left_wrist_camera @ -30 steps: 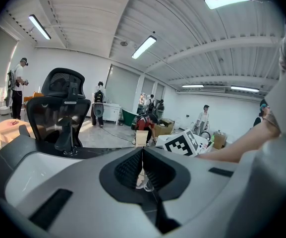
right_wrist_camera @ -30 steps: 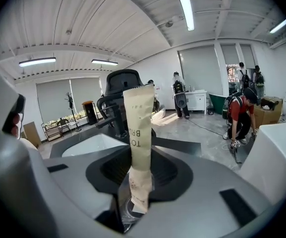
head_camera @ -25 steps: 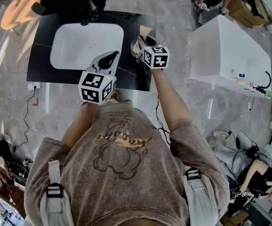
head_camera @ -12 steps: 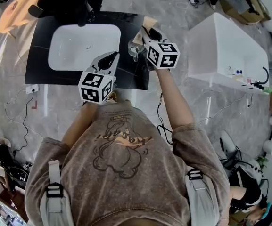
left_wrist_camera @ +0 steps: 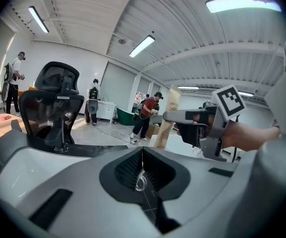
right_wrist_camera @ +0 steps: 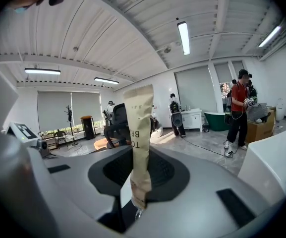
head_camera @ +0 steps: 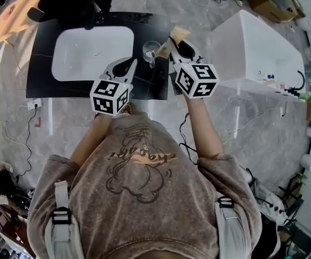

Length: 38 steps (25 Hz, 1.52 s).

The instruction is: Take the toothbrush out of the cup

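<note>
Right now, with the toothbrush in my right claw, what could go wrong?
The right claw grips the paper-wrapped toothbrush near its bottom end, so it may pivot or slip. Its lower end looks close to the glass cup, which the left claw isn't steadying; catching the rim could tip it.

- My head camera looks steeply down on the bench (head_camera: 39, 74).
- Left hand-held gripper (head_camera: 125, 67) and right hand-held gripper (head_camera: 175, 42) cameras face level, close behind their jaws.
- Both share the black chair (left_wrist_camera: 58, 98).
</note>
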Tool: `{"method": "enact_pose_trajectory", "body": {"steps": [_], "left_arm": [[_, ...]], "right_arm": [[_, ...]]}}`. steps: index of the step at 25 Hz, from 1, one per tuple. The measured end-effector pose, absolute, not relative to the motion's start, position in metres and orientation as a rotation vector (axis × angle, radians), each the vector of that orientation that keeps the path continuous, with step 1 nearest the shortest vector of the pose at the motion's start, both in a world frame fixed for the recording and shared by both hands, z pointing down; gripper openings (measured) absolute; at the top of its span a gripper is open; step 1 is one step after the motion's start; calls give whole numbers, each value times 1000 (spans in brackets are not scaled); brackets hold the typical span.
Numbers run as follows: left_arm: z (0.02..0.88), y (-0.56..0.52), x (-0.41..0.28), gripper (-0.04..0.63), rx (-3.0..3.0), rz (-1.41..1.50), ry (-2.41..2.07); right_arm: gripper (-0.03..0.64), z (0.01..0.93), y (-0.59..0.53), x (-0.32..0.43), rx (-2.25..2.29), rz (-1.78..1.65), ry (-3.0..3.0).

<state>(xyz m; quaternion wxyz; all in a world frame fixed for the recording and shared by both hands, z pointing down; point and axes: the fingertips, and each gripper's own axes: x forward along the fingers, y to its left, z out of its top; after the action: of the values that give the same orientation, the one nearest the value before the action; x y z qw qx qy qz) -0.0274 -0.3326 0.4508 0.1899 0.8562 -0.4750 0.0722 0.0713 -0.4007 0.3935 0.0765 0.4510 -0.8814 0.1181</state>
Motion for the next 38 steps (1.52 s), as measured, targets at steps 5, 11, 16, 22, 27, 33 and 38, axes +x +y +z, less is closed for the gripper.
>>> {"method": "enact_pose_trajectory", "body": {"steps": [5,11,16,22,27,33,38], "left_arm": [[450,-332,-21,17,2414,199,-1318],[450,-330,-19,17,2422,201,-1309],[445,-329,-18,17,2425,202,-1312],[439,-321,-8,17,2432,199,-1347],[438,-310,0,17,2429,203,-1384],[438,-291,-1,17,2426,214,-1395],[438,-279,-6,17,2450,212,-1371]], "right_arm": [[87,397,-374,88,1403,356,-2613],[87,411,-344,94,1444,323,-2612],[87,431,-327,91,1446,339,-2634],[87,445,-313,97,1425,383,-2638],[87,448,-301,102,1389,397,-2666],[87,454,-284,102,1386,420,-2664],[87,458,-271,98,1436,422,-2646]]}}
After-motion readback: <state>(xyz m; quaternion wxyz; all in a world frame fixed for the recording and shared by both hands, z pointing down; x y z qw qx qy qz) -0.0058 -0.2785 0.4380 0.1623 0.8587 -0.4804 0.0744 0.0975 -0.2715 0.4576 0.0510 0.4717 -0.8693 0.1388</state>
